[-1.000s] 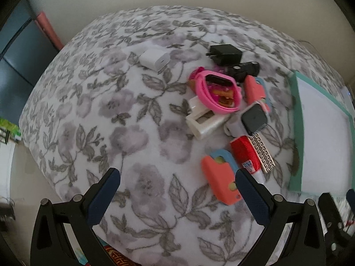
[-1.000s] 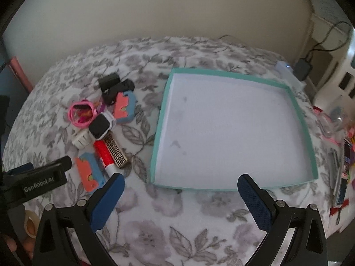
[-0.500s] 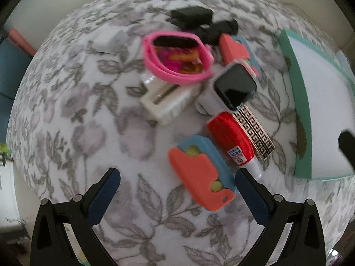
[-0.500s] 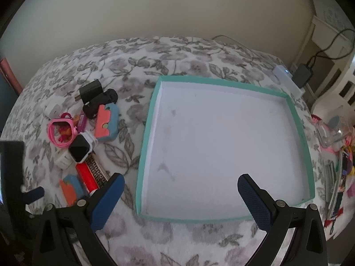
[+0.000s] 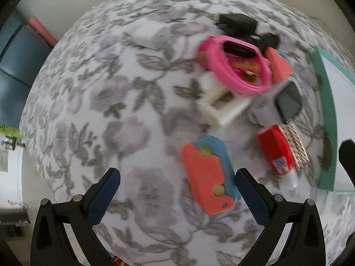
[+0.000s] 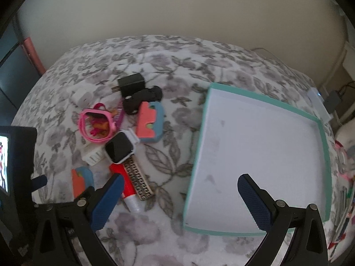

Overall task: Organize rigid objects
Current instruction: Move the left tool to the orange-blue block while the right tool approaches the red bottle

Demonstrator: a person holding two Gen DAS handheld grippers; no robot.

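My left gripper (image 5: 177,184) is open, low over the floral bedspread. An orange-and-blue plastic piece (image 5: 208,177) lies between its fingers, close to the right one. Beyond it is a pile: red glue tube (image 5: 275,153), patterned bar (image 5: 297,148), smartwatch (image 5: 288,102), white block (image 5: 221,108), pink watch band (image 5: 235,64), a second orange-and-blue piece (image 5: 279,64) and black charger (image 5: 237,24). My right gripper (image 6: 182,197) is open and holds nothing, above the near left corner of the teal tray (image 6: 196,155). The same pile (image 6: 119,148) lies to its left.
A white charger cube (image 5: 148,35) sits apart at the far left of the pile. The left gripper's body (image 6: 20,166) fills the left edge of the right wrist view. Cables and clutter (image 6: 341,173) lie off the bed's right side. A wall stands behind.
My left gripper has come closer to the near orange-and-blue piece, which now sits by its right finger. The right wrist view has swung left, bringing the pile toward the middle.
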